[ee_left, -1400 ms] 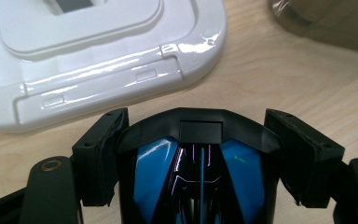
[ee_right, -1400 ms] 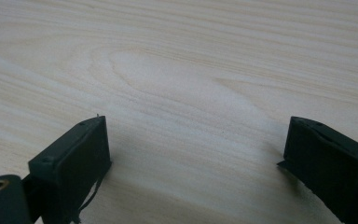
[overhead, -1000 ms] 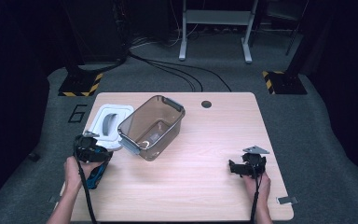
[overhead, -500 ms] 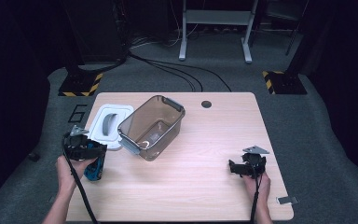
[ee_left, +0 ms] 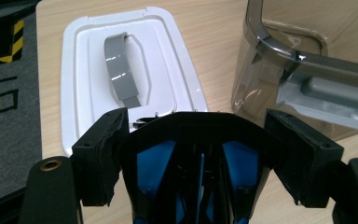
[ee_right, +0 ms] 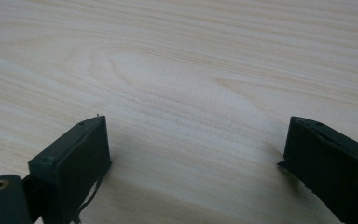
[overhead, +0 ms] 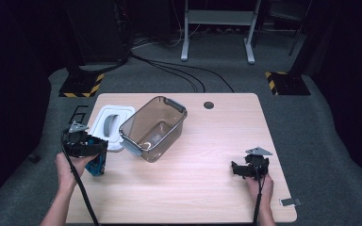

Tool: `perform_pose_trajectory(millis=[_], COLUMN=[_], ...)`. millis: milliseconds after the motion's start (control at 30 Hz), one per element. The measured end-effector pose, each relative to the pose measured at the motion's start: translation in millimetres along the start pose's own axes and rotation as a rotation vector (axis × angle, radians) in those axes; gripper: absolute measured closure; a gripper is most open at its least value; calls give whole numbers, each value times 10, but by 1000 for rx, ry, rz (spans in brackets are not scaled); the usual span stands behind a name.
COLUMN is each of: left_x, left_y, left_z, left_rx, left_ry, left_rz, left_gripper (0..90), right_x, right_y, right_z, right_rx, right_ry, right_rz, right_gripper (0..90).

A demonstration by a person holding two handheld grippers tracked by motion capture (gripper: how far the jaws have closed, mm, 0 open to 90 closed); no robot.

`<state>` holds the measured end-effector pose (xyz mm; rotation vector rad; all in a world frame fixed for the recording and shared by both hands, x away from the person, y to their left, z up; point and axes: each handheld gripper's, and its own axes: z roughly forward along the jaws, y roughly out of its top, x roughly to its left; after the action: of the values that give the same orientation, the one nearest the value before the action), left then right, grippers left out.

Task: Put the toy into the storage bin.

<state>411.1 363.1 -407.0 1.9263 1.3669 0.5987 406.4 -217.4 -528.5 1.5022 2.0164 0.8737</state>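
Two grippers at the desk's (overhead: pixel 198 197) near edge: the right gripper (overhead: pixel 238 168) rests spread and empty by the right corner. The left gripper (overhead: pixel 94 155) pinches a black-and-blue object (ee_left: pixel 200 158) above the near-left corner. Beyond it lies the white lid (overhead: pixel 122 113), flat, touching the clear bin (overhead: pixel 136 123). Best play, I'd say: keep the squeeze steady, clear the bin's near rim, then lower inside before releasing.
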Motion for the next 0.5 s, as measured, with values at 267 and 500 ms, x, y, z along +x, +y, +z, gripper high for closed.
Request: perform_pose_trajectory(millis=[267,500], left_x=[9,28], left_y=[147,276], left_z=[-91,-124], left_rx=[-2,-24], left_ry=[6,24], left_rz=[18,22], left_gripper=[252,252], right_x=[0,0], right_y=[0,0], right_z=[0,0], right_rx=[0,0], right_ry=[0,0], right_rz=[0,0], right_gripper=[59,59])
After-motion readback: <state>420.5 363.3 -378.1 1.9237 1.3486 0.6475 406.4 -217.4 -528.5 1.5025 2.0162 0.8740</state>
